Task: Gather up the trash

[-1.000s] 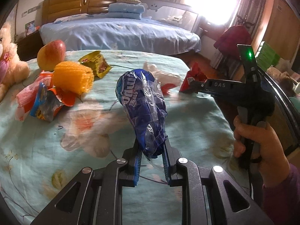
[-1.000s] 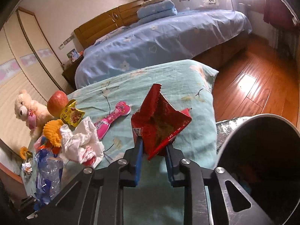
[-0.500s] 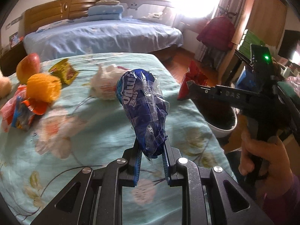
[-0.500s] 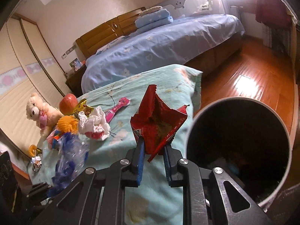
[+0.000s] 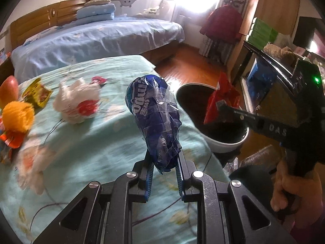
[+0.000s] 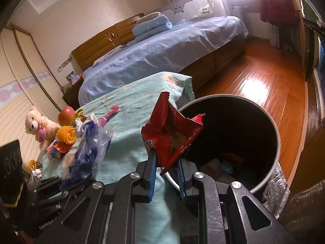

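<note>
My left gripper (image 5: 164, 168) is shut on a crumpled blue plastic wrapper (image 5: 156, 118) and holds it above the right side of the teal cloth-covered table (image 5: 91, 152). My right gripper (image 6: 166, 162) is shut on an open red snack packet (image 6: 172, 136) and holds it over the near rim of the round bin (image 6: 278, 148). The bin also shows in the left wrist view (image 5: 223, 142), with the red packet (image 5: 221, 99) above it. On the table lie a crumpled white tissue (image 5: 77, 101) and a yellow wrapper (image 5: 38, 95).
An apple (image 6: 66, 114), an orange foam net (image 6: 66, 135), a pink item (image 6: 110, 114) and a teddy bear (image 6: 38, 126) sit on the table's left. A blue bed (image 6: 162, 48) stands behind. Wooden floor (image 6: 264, 77) lies beyond the bin. Shelves (image 5: 262, 32) stand at right.
Both grippers have moved right toward the bin with their wrappers. The red packet went from above the table to over the bin's rim.
</note>
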### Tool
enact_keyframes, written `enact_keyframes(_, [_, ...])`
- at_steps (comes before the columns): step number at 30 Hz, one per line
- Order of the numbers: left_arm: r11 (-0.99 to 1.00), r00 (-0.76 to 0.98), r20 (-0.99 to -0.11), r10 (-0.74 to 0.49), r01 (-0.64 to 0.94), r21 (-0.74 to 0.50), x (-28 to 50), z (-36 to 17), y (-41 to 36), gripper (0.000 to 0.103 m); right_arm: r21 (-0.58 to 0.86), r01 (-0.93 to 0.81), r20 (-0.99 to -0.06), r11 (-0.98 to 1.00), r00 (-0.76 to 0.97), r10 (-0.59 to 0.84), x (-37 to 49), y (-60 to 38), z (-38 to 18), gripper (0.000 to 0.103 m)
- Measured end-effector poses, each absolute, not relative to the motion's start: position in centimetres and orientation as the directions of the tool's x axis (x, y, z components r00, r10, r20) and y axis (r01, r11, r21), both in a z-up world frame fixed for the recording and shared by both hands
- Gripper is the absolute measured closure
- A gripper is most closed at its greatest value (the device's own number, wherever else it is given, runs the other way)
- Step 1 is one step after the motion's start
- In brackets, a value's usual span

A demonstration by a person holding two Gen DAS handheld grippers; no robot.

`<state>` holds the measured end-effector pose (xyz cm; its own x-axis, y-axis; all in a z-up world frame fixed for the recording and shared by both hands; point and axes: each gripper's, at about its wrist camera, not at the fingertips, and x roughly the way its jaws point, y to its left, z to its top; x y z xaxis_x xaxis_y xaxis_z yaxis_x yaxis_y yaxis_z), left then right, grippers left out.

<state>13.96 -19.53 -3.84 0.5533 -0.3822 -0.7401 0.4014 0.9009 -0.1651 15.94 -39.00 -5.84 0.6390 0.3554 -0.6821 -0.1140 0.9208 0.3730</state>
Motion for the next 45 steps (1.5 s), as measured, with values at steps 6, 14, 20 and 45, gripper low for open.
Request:
enact_keyframes(6, [0.893, 0.541, -0.749, -0.383, 0.425, -0.150, 15.6, -4.3, -21.6, 0.084, 0.373, -0.080, -0.688, 0.925, 0.645, 0.333, 15.5, -40.7, -6.3, 0.085])
enact_keyframes(14, [0.884, 0.529, -0.758, -0.381, 0.449, -0.131, 17.6, -4.7, -24.1, 0.084, 0.368, -0.050, -0.692, 0.928, 0.652, 0.310, 15.4, -42.5, -6.8, 0.084])
enact_keyframes(20, [0.879, 0.519, -0.766, -0.379, 0.461, -0.123, 18.8, -5.2, -25.3, 0.084, 0.362, -0.034, -0.701, 0.932, 0.649, 0.296, 15.8, -43.5, -7.3, 0.084])
enact_keyframes(45, [0.858, 0.472, -0.788, -0.397, 0.495, -0.136, 22.3, -6.5, -29.2, 0.082, 0.341, 0.020, -0.735, 0.940, 0.628, 0.253, 18.0, -45.8, -8.5, 0.084])
